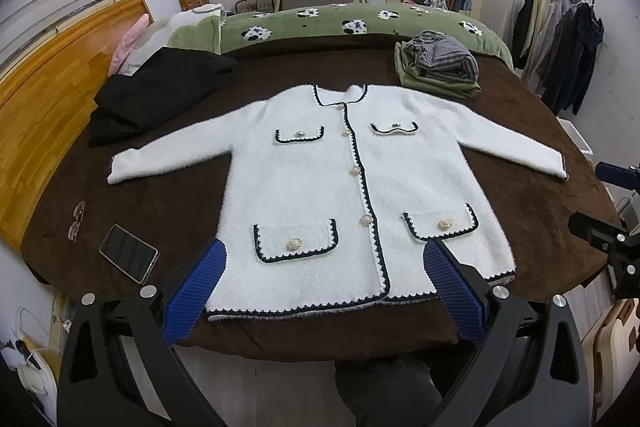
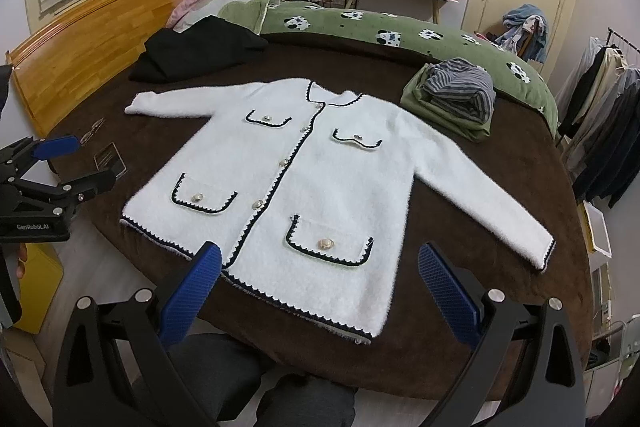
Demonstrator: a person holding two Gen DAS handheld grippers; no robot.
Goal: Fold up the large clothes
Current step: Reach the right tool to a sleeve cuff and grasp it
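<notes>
cardigan (image 1: 320,187) lies flat, front up, sleeves spread on the bed (image 1: 520,115), so we can fold it | left gripper (image 1: 324,283) wide open, empty, above the hem | right gripper (image 2: 320,287) wide open, empty, near the hem | phone (image 1: 128,253) and glasses (image 1: 77,221) set aside

My left claw (image 1: 325,267) and right claw (image 2: 319,269) each have matte black arms with silver screws and blue textured pads (image 2: 191,293). White "GenRobot.AI" lettering marks one body.
</notes>
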